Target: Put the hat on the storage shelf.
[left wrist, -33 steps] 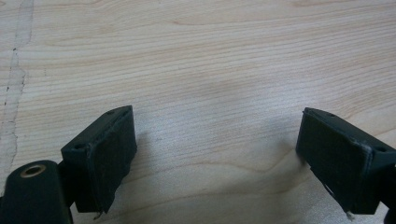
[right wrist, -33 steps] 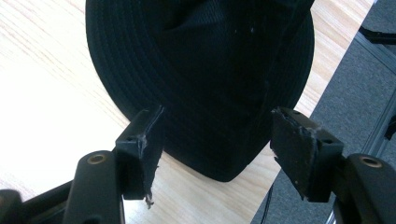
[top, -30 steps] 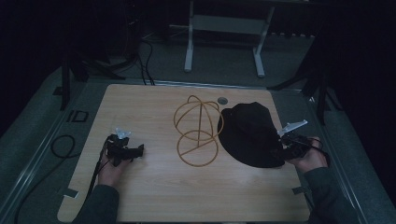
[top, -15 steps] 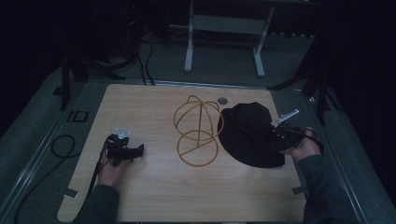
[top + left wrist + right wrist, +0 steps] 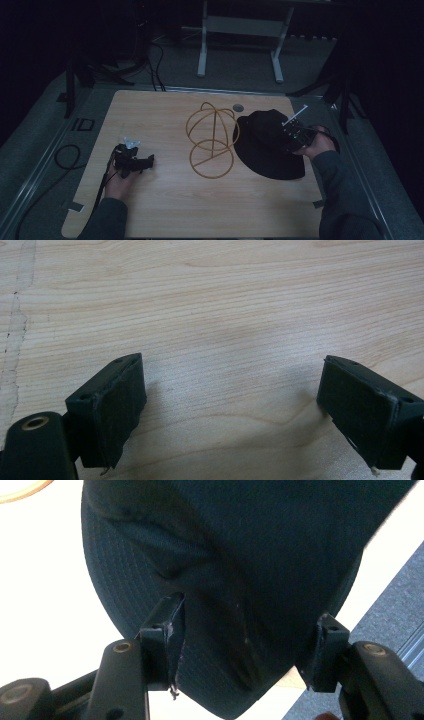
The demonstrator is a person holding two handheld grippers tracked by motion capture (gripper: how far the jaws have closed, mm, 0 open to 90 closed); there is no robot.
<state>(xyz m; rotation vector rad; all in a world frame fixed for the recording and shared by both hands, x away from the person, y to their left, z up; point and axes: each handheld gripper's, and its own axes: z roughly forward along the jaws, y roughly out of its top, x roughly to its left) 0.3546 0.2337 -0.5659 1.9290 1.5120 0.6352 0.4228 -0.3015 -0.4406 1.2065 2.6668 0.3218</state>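
Reaching over the right part of the wooden table [image 5: 165, 210] with the right gripper [image 5: 295, 136], jaws standing wide apart and straddling the near edge of the black hat [image 5: 267, 145]. Showing, in the right gripper view, the hat [image 5: 240, 570] lying ahead of and between the two jaws, its dark woven brim running from one pad across to the other, the crown bulging beyond the tips; pressing on nothing yet, cloth sitting inside the gap with the jaws not closed on it, though whether the pads are touching the brim being hard to tell. Glimpsing a curve of the tan wire stand [image 5: 20, 492] far off past the left-hand jaw in that same view. Resting the left gripper [image 5: 134, 161] low on the table well apart from the hat, held in the left hand [image 5: 117, 182], jaws spread wide with bare wood grain [image 5: 225, 315] between and beyond them and nothing in their grasp. Standing between the two grippers, seen from the high view, the wire stand [image 5: 212, 142], its round base ring lying flat and its hoops rising upright, just beside the hat's brim on the side away from the right gripper's jaws. Gripping the right tool with the right hand [image 5: 320, 145], sleeve trailing back toward the near edge.
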